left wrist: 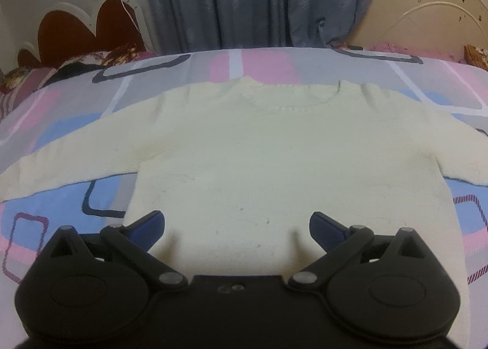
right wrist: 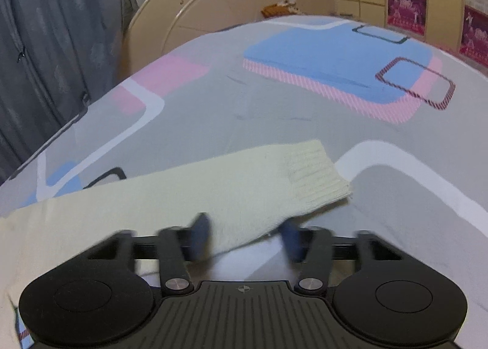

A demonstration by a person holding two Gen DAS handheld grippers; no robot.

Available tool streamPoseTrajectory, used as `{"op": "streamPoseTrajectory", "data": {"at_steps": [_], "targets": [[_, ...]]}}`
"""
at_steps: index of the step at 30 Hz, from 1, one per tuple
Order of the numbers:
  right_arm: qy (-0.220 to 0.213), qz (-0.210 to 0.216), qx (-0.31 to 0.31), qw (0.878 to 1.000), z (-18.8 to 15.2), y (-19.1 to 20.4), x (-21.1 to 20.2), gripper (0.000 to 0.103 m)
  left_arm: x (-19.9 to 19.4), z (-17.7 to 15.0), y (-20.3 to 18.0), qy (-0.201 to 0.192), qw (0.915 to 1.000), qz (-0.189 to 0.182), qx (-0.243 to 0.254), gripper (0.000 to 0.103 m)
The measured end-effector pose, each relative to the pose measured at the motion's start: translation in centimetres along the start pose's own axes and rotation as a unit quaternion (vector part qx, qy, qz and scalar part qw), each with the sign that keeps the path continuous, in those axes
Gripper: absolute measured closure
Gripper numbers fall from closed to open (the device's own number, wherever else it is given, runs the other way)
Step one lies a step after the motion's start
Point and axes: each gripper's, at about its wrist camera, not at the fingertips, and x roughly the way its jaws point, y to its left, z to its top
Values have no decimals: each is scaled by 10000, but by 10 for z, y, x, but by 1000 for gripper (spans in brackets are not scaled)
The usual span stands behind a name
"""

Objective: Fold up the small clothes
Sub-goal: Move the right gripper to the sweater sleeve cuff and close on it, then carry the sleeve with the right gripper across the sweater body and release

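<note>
Sweater [left wrist: 259, 141] torso left view; cuff [right wrist: 317, 178] right.

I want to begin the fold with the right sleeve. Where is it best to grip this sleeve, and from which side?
Probably the ribbed cuff of the cream sweater: the sleeve lies flat and straight on the bedsheet, its end free. The right gripper, open at the sleeve's near edge, could pinch there from the near side.

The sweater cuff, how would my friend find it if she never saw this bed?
Start at the bed with its grey, pink and blue sheet. A cream sweater lies flat on it, sleeves spread out. Follow the sleeve in front of the right gripper to its far end: the cuff is the only ribbed part there, ending square against the grey sheet.
</note>
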Motion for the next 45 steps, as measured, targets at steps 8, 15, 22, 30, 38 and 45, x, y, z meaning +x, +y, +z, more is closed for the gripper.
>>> {"op": "streamPoseTrajectory", "data": {"at_steps": [8,15,22,30,38,45], "targets": [[283,148,292,9991,-3,-16,-23,57,0,0,0,14,10000,0,35,2],[331,203,309,9988,-3,-12,-10,57,5,-1,1,99,9999,-13,25,2],[-17,320,317,9990,5,0,3,101,4,-1,4,-1,9999,-124,41,2],[-584,570,-9,9967,8,16,-21,101,4,2,8,-94,9994,-329,80,3],[-966,1670,-958,9765,-4,114,-69,101,-5,10,35,-252,9980,-560,-163,3],[-530,2735,-1967,9400,-71,247,-85,101,-3,19,78,-374,9977,-419,-384,3]]}}
